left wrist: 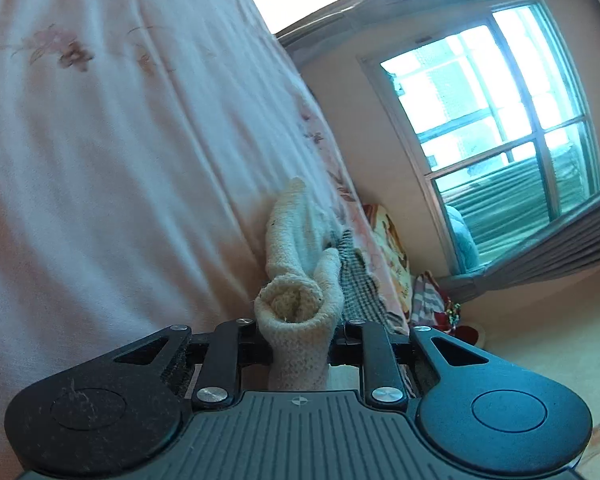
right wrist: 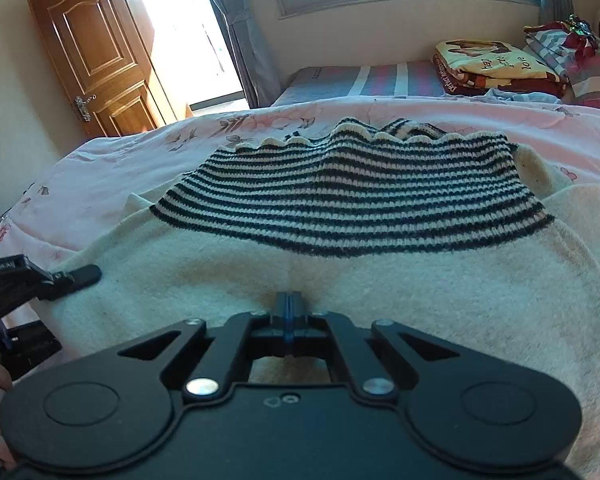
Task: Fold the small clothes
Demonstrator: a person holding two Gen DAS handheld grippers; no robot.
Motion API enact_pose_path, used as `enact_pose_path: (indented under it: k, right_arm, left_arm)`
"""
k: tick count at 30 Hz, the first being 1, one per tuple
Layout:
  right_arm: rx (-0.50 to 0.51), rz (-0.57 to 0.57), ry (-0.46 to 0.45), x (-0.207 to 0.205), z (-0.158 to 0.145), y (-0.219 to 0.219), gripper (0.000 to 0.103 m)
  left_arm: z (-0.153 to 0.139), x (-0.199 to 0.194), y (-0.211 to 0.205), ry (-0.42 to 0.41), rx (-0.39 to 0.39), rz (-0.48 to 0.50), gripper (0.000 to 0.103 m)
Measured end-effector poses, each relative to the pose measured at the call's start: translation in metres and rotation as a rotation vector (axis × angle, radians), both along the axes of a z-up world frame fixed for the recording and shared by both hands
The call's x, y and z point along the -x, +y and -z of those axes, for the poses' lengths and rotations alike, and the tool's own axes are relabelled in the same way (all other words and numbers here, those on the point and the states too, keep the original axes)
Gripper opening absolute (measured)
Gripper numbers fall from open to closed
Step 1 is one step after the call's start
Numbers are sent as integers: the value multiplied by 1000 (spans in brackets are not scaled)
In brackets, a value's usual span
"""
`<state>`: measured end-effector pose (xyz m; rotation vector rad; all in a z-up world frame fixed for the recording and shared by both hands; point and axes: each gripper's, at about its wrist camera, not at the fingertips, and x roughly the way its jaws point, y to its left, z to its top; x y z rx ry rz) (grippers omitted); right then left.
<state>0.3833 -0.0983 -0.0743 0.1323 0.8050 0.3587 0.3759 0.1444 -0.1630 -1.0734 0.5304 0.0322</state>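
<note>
the left claw (left wrist: 300, 344) pinches one cream sleeve (left wrist: 296, 308), hiding its tips. the right claw (right wrist: 289, 304) is closed, pinching one sweater (right wrist: 340, 200) just ahead.

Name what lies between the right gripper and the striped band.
Right wrist view: bare cream knit of the garment alone lies between the right gripper and the striped band.

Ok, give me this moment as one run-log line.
left gripper: shut on cream cuff | right gripper: shut on cream hem | striped-yoke sweater: flat on pink bedspread | stage: fold not yet made
</note>
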Motion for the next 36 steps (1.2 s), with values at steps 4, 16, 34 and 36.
enact_pose_path:
  k: [4, 16, 34, 36]
  right_arm:
    - [-53, 31, 13, 0, 4, -7, 0]
    - [-533, 491, 46, 47, -12, -174, 33]
    - [-780, 329, 263, 26, 1, -173, 61]
    - [-690, 307, 270, 16, 0, -165, 55]
  left_arm:
    - [-50, -8, -21, -124, -67, 120, 22]
    - [-64, -70, -217, -5, -224, 704, 22]
    - [-70, -64, -107, 43, -483, 488, 72]
    - [-59, -64, -112, 42, -480, 484, 72]
